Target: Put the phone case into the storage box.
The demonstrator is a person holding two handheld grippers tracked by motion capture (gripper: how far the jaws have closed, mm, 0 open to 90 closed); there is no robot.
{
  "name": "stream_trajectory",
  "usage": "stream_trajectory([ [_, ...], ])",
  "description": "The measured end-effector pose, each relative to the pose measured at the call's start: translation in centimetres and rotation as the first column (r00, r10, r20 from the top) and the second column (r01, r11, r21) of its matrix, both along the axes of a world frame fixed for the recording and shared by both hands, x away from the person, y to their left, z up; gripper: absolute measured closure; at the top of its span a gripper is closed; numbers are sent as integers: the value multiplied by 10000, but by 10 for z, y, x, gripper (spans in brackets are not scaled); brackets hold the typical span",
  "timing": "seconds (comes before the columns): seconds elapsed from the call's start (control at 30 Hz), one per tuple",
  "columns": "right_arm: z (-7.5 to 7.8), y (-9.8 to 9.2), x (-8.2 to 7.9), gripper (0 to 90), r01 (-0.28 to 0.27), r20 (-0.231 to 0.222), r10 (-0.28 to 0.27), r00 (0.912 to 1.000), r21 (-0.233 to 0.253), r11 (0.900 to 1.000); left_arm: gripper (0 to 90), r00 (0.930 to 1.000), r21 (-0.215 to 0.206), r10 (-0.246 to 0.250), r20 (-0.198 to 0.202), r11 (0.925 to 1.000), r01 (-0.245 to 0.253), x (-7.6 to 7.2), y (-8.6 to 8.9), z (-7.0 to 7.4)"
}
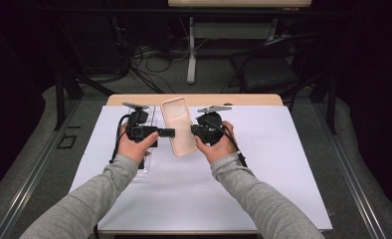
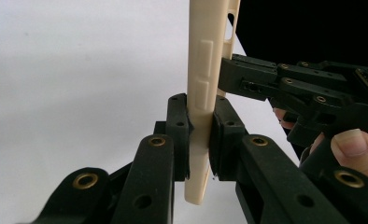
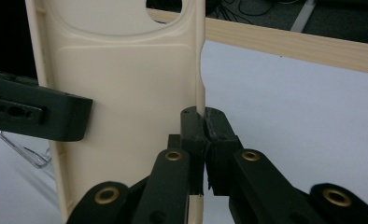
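Right now I have the case (image 1: 178, 126) lifted off the table (image 1: 263, 149), between both grippers — left gripper (image 2: 201, 135) clamped on one long edge, right gripper (image 3: 203, 149) pinching the opposite one. Next I judge a steady hand-off or placement beside the clear tray (image 1: 145, 144). The case's lower end is cut off in both gripper views.

Wooden table (image 1: 194, 100), topped by white sheet (image 1: 263, 164). Clear case (image 1: 145, 164) flat on sheet, left side.
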State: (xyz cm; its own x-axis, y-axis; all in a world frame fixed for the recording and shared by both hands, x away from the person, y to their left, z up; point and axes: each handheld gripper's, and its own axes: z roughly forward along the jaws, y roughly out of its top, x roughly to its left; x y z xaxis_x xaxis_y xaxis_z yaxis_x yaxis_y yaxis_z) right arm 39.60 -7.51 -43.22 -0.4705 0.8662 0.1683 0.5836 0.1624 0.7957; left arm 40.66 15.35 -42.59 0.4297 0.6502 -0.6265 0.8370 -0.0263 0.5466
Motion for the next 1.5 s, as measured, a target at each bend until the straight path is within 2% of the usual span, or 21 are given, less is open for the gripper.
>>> stream_trajectory([
  [0.37, 0, 0, 0, 874, 9, -21, -9, 10000, 61, 10000, 805, 10000, 4, -38, 18, 10000, 38, 0, 0, 1],
  [0.77, 0, 0, 1, 867, -3, -103, 5, 9999, 207, 9998, 806, 9997, 8, -1, 264, 10000, 1, -2, 0, 2],
  [1.03, 2, -4, 1, 796, -72, -47, 74, 10000, 406, 9992, 806, 9992, -55, 78, 381, 10000, -76, -2, 2, 3],
  [1.2, 4, -6, 1, 754, -146, -54, 150, 9999, 577, 9982, 806, 9990, 45, 66, 450, 10000, -68, -2, 5, 3],
  [1.4, 7, -11, 0, 684, -296, -73, 305, 9995, 1055, 9940, 806, 9986, 89, 219, 478, 9997, -224, -1, 10, 0],
  [1.5, 8, -12, 0, 668, -372, -152, 389, 9991, 1005, 9942, 806, 9985, 137, 249, 493, 9996, -256, -1, 12, 0],
])
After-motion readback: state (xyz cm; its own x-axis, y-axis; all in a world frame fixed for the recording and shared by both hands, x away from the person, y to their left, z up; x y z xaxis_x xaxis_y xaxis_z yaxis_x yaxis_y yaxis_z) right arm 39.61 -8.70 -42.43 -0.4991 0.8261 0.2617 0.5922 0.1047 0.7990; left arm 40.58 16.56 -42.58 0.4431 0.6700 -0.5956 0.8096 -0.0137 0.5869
